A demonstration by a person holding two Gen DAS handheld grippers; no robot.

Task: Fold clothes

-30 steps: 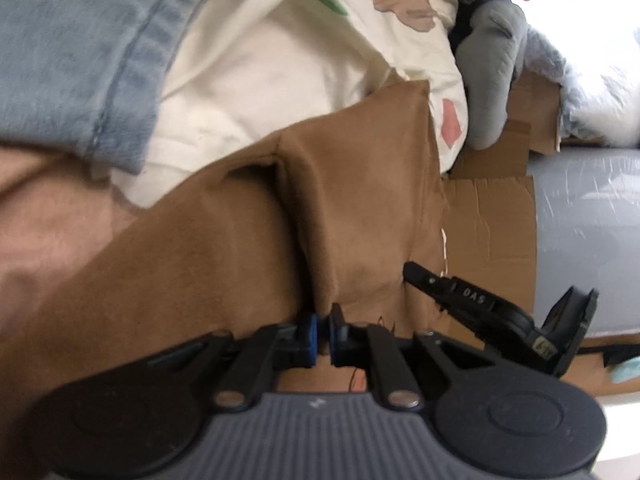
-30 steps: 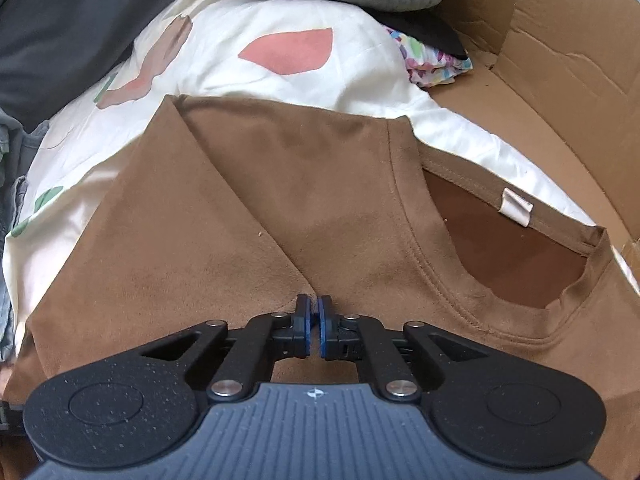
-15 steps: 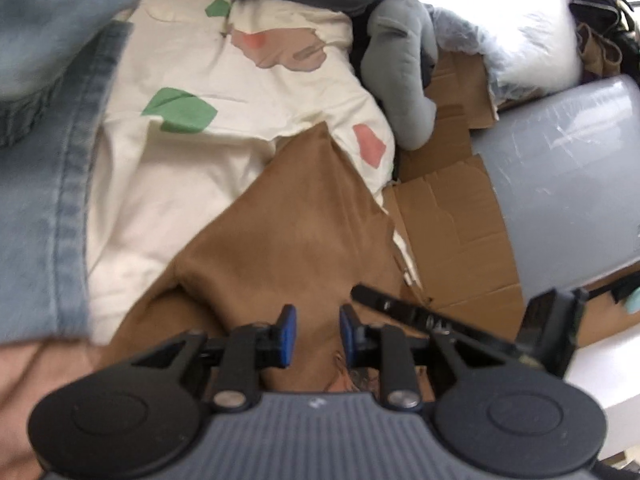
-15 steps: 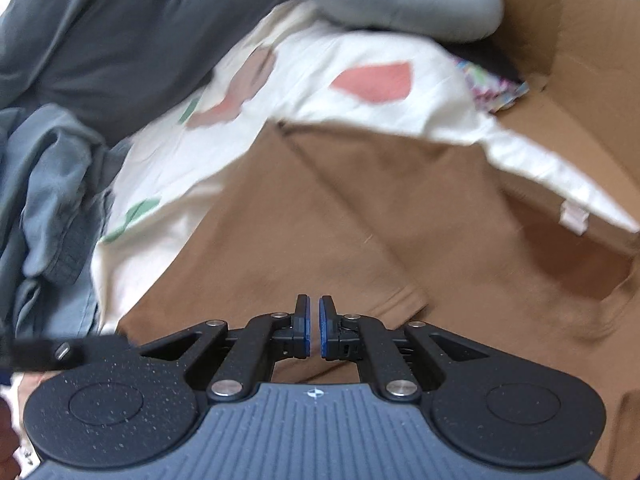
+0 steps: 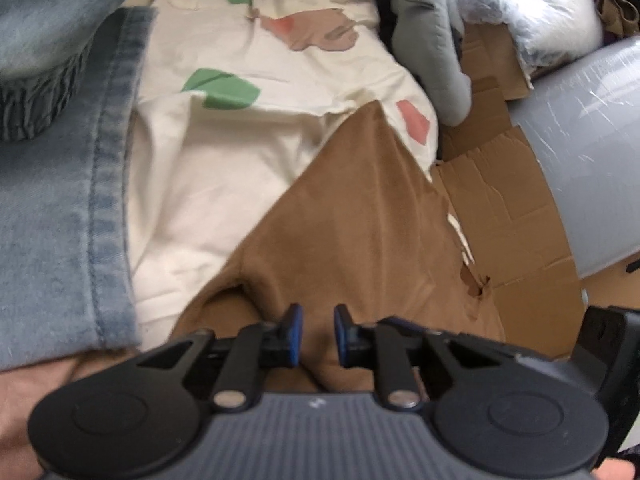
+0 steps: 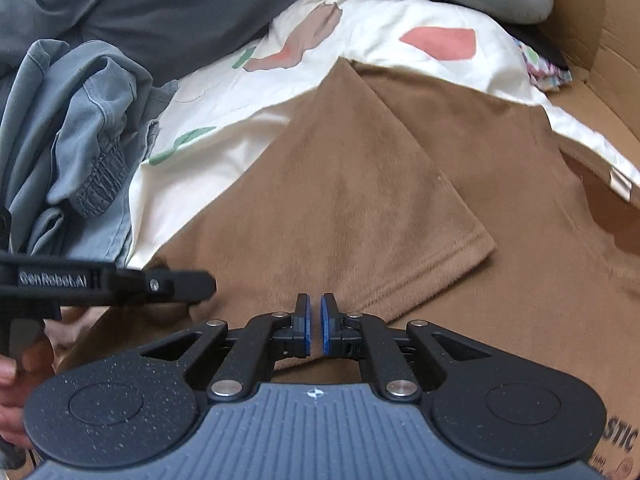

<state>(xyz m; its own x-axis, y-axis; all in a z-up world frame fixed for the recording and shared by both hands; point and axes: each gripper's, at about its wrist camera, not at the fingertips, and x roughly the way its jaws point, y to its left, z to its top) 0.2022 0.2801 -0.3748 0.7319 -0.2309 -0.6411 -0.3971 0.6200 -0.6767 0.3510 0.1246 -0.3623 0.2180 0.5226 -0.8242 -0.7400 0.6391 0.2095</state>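
Observation:
A brown T-shirt (image 6: 360, 184) lies spread on a cream sheet, one sleeve folded in over its body, its hem (image 6: 436, 276) running diagonally. A white neck label (image 6: 618, 184) shows at the right. My right gripper (image 6: 315, 326) hovers over the shirt's near part, pads almost touching, nothing pinched between them. In the left wrist view the same brown shirt (image 5: 352, 216) runs to a point ahead. My left gripper (image 5: 316, 332) is open above it, empty. The left gripper's body (image 6: 112, 280) also reaches in from the left, held by a hand (image 6: 16, 364).
The cream sheet (image 5: 224, 152) has green and red patches. Blue denim (image 5: 56, 208) lies left, grey-blue clothes (image 6: 76, 132) and a dark grey garment (image 6: 160, 8) behind. A grey plush limb (image 5: 436, 52), flattened cardboard (image 5: 508, 208) and a grey bin (image 5: 592, 132) stand right.
My left gripper let go of the brown shirt, opened and drew back. My right gripper pulled back from the shirt; the folded sleeve now lies flat.

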